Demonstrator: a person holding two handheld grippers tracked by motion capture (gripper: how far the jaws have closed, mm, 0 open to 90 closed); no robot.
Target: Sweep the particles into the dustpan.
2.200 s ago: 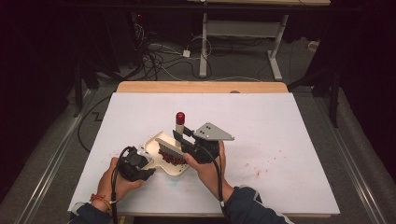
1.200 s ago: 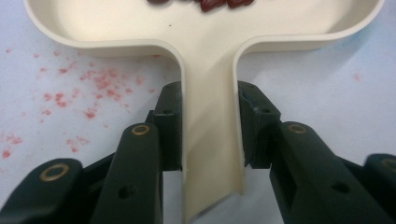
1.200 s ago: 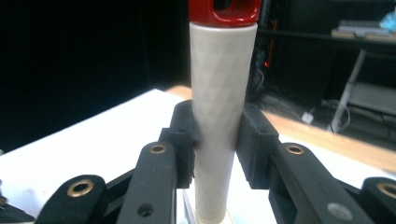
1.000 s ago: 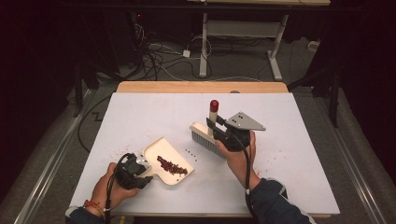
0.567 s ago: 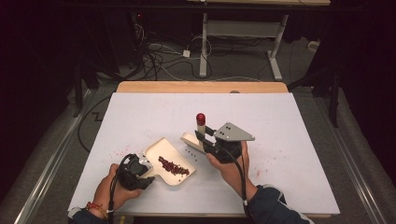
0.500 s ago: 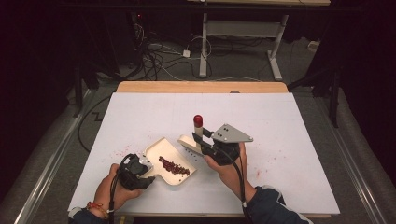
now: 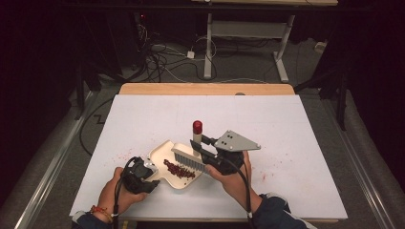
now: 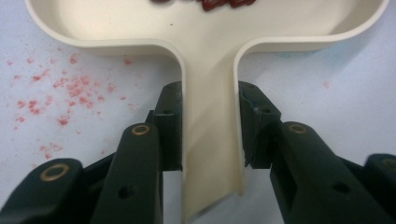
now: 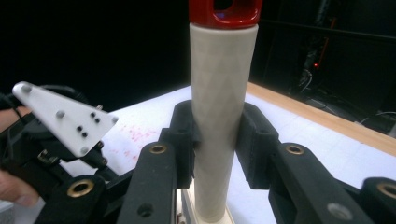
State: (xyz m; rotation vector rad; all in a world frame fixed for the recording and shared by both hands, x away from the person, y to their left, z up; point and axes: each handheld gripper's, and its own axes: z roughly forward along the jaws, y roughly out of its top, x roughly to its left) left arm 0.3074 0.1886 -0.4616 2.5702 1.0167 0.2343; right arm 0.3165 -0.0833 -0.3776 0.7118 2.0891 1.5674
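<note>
- The right gripper [image 7: 203, 151], pinching the pale handle of the brush [image 9: 223, 93] just under its red cap, has swung back left from the right middle of the surface [image 7: 305, 124]. A second ago it held the brush clear of everything, out to the right.
- The brush's bristle head [image 7: 187, 159] now sits over the right part of the dustpan [image 7: 160, 155], close above the heap of red bits [image 7: 179, 169]; whether it touches them I cannot tell.
- The left gripper [image 7: 143, 175] has stayed put near the front edge, clamped on the dustpan's handle [image 8: 210, 135], one jaw on each side.
- Red specks [image 8: 60, 88] are still scattered left of the pan.
- My reading: a fresh sweeping stroke is starting, with the pan braced to catch what remains loose.
</note>
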